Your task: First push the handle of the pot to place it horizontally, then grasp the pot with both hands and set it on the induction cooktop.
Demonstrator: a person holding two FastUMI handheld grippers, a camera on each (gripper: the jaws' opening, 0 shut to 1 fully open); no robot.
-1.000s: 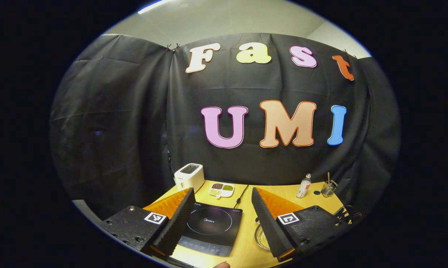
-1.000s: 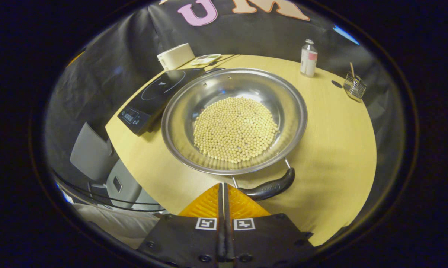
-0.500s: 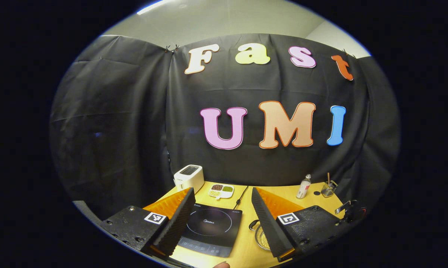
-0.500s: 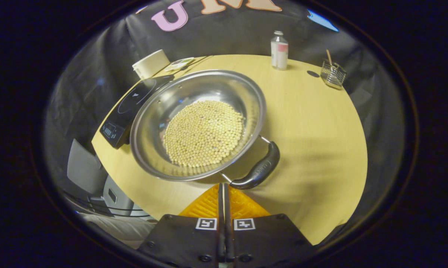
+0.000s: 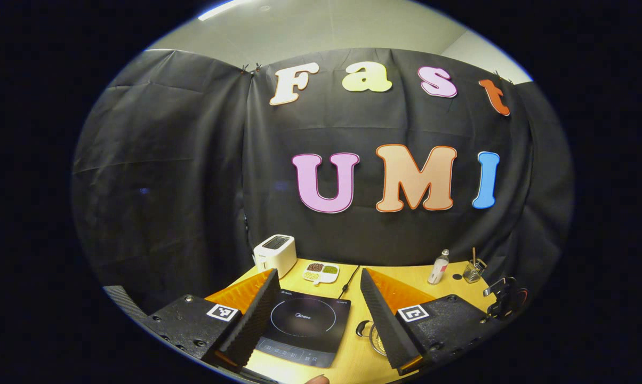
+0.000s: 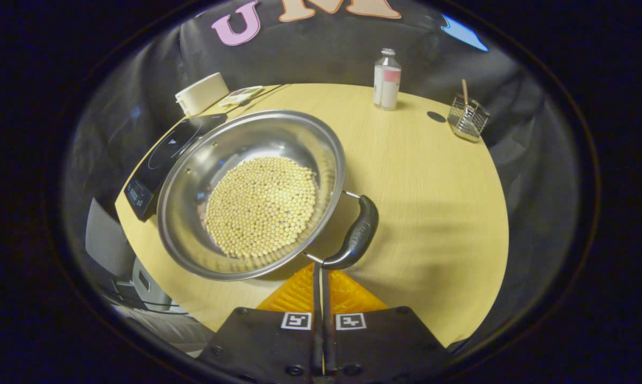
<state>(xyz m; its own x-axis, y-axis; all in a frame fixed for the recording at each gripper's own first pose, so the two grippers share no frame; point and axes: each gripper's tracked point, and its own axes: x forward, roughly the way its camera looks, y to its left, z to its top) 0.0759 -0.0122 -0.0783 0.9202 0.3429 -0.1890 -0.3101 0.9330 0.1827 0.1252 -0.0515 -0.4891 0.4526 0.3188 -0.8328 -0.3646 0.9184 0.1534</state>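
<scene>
Pot (image 6: 246, 192) rotated, handle (image 6: 353, 234) swung rightward against closed right claw (image 6: 321, 272)

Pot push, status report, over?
Right gripper shut, tips at pot handle. Left gripper open, above induction cooktop. Pot of beans on table beside cooktop. Nothing between them.

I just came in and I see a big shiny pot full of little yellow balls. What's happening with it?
A person holds a gripper in each hand. The right gripper, fingers shut together, has its tip at the near end of the black handle of the pot, nudging it around. The pot sits on the wooden table, full of pale beans, right beside the induction cooktop but not on it yet. The left gripper waits open above the cooktop.
</scene>
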